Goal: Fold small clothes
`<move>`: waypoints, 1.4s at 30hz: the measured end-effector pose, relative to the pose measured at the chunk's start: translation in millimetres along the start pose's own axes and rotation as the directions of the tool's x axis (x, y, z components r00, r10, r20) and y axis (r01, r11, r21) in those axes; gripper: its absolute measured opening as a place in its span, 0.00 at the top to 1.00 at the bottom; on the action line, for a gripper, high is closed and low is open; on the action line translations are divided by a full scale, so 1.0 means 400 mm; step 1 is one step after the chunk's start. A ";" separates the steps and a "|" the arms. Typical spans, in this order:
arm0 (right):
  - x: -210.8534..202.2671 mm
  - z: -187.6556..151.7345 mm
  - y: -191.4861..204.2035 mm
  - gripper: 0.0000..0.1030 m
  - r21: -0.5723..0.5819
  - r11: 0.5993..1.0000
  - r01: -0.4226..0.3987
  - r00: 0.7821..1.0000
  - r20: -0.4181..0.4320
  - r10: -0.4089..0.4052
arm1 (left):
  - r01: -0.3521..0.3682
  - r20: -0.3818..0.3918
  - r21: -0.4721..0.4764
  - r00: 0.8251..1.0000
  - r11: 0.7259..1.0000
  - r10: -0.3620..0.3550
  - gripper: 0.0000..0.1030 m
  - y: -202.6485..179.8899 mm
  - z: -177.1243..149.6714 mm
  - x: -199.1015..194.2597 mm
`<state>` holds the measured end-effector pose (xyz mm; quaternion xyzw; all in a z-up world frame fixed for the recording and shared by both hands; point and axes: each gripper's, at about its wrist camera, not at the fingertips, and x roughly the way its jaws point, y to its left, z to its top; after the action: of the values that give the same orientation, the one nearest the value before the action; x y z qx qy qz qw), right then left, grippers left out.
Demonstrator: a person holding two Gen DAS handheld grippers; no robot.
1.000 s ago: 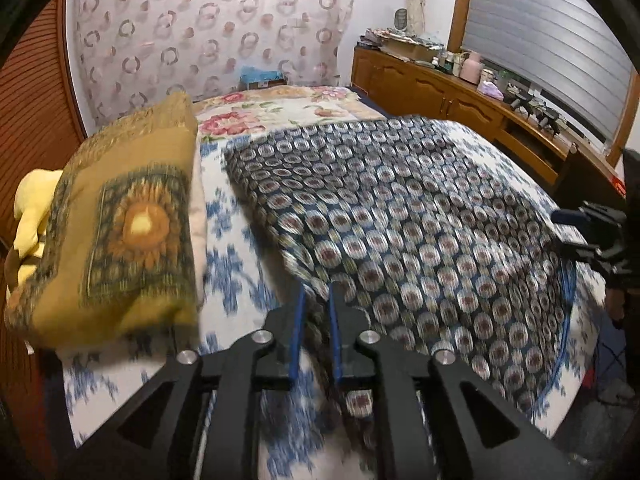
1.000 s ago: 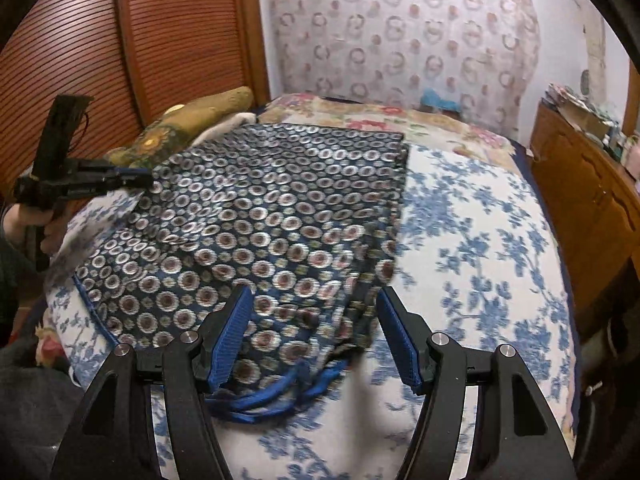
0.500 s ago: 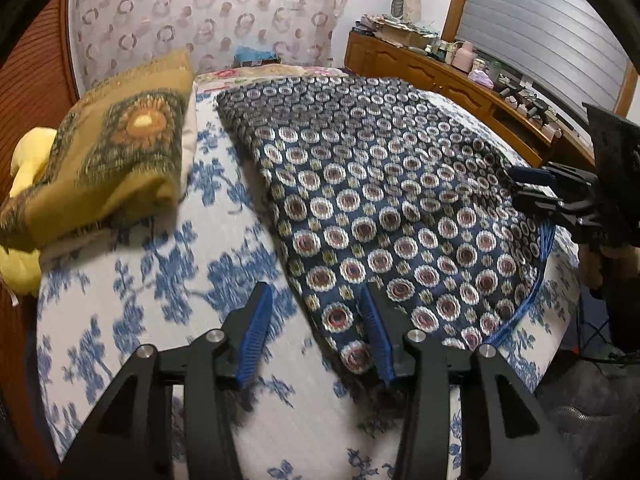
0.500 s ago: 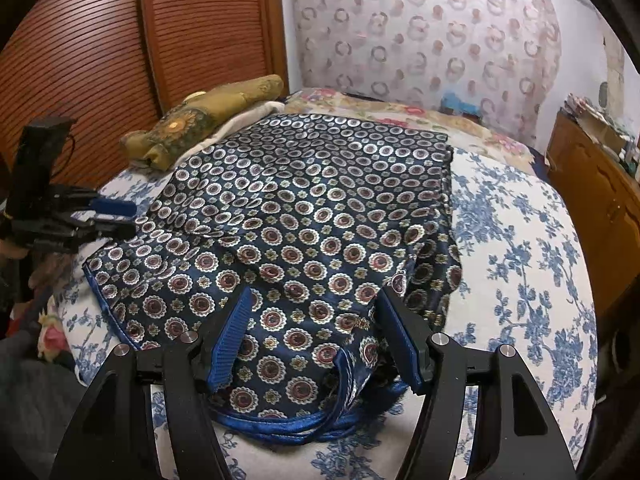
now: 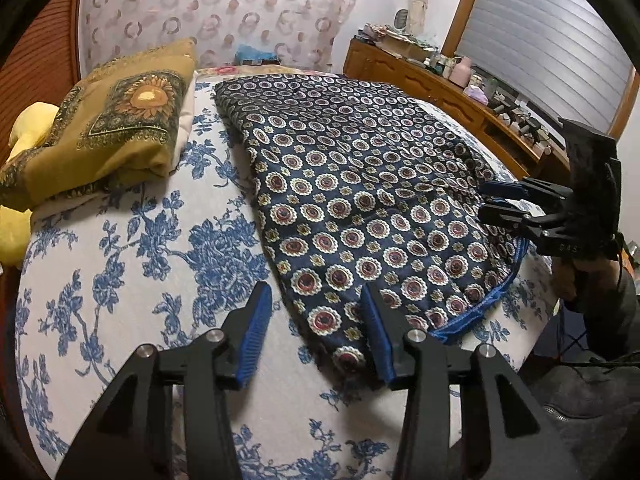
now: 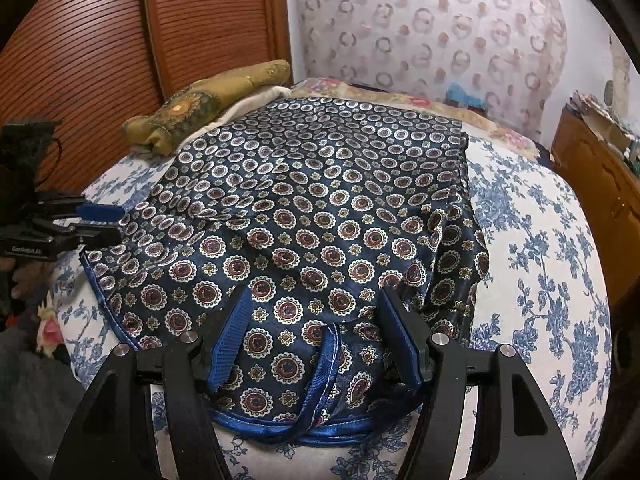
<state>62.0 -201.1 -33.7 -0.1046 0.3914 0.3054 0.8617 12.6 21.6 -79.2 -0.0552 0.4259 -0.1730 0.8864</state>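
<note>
A dark blue garment (image 5: 360, 184) with round medallion print and bright blue trim lies spread on the bed. It also shows in the right wrist view (image 6: 320, 208). My left gripper (image 5: 316, 328) is open at the garment's near left corner, its right finger over the cloth, its left finger over the sheet. My right gripper (image 6: 316, 336) is open over the garment's trimmed near edge, with a blue trim fold (image 6: 324, 364) between the fingers. Each gripper appears in the other's view, at the far right (image 5: 504, 204) and the far left (image 6: 100, 224).
The bed has a white sheet with blue flowers (image 5: 140, 264). A folded mustard blanket (image 5: 112, 120) and a yellow plush (image 5: 28, 132) lie at its left. A wooden dresser with clutter (image 5: 460, 84) runs along the right. A slatted wooden door (image 6: 120, 40) stands behind.
My left gripper has opened, let go of the garment and pulled back to its near corner. My right gripper has moved forward over the trimmed edge. The garment now lies flatter.
</note>
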 end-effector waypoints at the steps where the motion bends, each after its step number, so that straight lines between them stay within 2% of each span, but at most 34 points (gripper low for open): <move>1: 0.000 0.000 0.000 0.35 -0.002 1.000 0.001 1.000 -0.001 -0.001 | 0.013 -0.001 0.001 1.000 1.000 -0.013 0.57 -0.003 -0.004 -0.003; 2: 0.000 0.001 0.001 0.35 -0.002 1.000 0.002 1.000 -0.001 -0.002 | 0.026 -0.001 0.004 1.000 1.000 -0.026 0.58 -0.006 -0.007 -0.004; 4: -0.001 0.001 0.002 0.35 -0.001 1.000 -0.002 1.000 0.000 0.002 | 0.051 -0.006 0.016 0.999 0.999 -0.051 0.69 -0.014 -0.010 -0.004; 5: -0.002 0.000 0.002 0.35 0.004 1.000 -0.004 1.000 0.002 0.004 | 0.056 -0.008 0.019 0.998 0.998 -0.056 0.79 -0.016 -0.011 -0.004; 7: -0.004 0.000 -0.002 0.35 0.020 1.000 -0.018 1.000 0.001 0.018 | 0.063 -0.013 0.023 0.998 0.998 -0.062 0.92 -0.018 -0.010 -0.006; 9: -0.004 -0.001 -0.001 0.35 0.019 1.000 -0.022 1.000 -0.001 0.022 | 0.069 0.005 0.032 0.998 0.997 -0.069 0.97 -0.024 -0.004 -0.019; 15: -0.023 -0.002 0.013 0.35 0.007 0.999 -0.036 0.999 0.003 0.036 | 0.067 0.095 0.034 0.993 0.997 -0.070 0.99 -0.032 0.051 -0.062; 19: -0.050 -0.001 0.033 0.35 -0.009 0.998 -0.060 0.998 0.016 0.060 | 0.069 0.186 0.022 0.980 0.997 -0.072 0.99 -0.028 0.123 -0.087; 25: -0.082 0.003 0.071 0.34 -0.055 0.996 -0.072 0.997 0.031 0.073 | 0.076 0.254 0.019 0.964 0.997 -0.078 0.99 -0.030 0.216 -0.083; 32: -0.088 -0.003 0.080 0.34 -0.082 0.994 -0.073 0.997 0.023 0.075 | 0.078 0.269 -0.006 0.960 0.997 -0.074 0.99 -0.021 0.274 -0.046; 42: -0.080 -0.012 0.076 0.34 -0.104 0.993 -0.052 0.999 0.007 0.053 | 0.042 0.267 -0.027 0.963 0.999 -0.033 0.99 -0.010 0.287 -0.015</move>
<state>24.3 -193.2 -11.3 -0.1376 0.3732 0.3483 0.8488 96.9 14.5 -1.4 -0.1004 0.3047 -0.1739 0.9311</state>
